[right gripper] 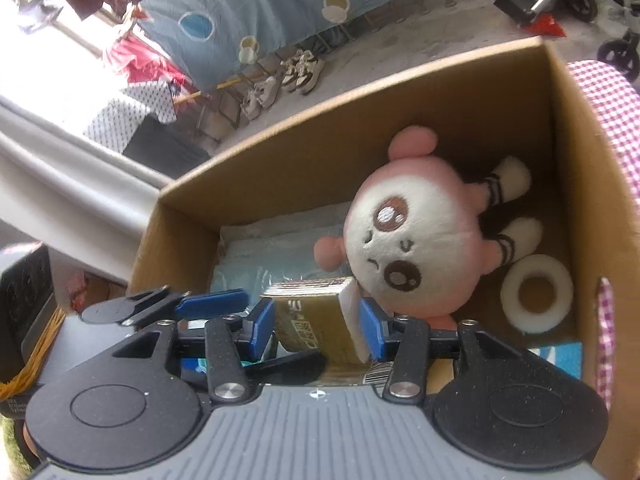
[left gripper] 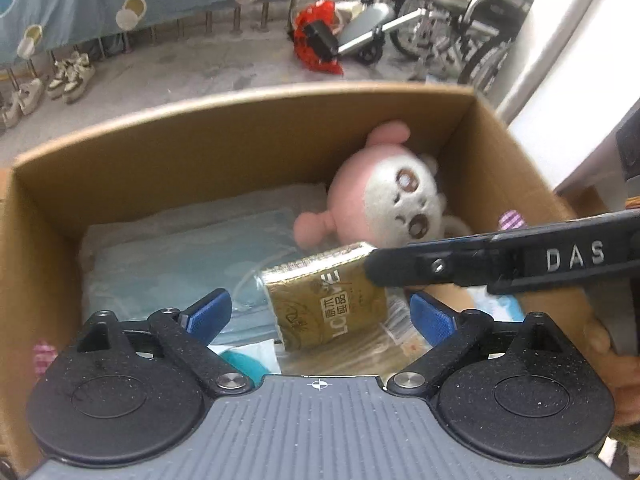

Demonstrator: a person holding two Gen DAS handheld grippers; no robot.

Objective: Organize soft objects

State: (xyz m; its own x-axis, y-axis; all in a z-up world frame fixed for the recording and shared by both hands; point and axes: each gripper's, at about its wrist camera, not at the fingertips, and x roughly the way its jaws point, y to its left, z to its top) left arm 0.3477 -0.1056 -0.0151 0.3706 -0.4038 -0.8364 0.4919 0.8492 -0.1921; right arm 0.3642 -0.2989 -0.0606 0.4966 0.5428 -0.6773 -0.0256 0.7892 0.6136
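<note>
From left to right in the left wrist view, we see first the near-left wall of the cardboard box [left gripper: 48,216], then the pale blue plastic-wrapped packs [left gripper: 168,256] lying flat on its floor. Our left gripper [left gripper: 320,312] hangs over the box with its blue pads spread wide and touching nothing. Between and beyond them sits the gold tissue pack [left gripper: 324,304], tilted, resting on the wrapped packs. Behind it the pink plush toy [left gripper: 384,196] lies against the far-right corner. The black finger of our right gripper [left gripper: 480,264] enters from the right and meets the gold pack's upper corner.

In the right wrist view we see, left to right, the far finger of the left gripper [right gripper: 208,300], then the right gripper [right gripper: 316,328], its pads pressed against both sides of the gold tissue pack [right gripper: 312,320]. The plush toy [right gripper: 412,248] lies just beyond, and a white foam ring [right gripper: 536,292] rests on the box floor beside the box's right wall [right gripper: 592,184].
</note>
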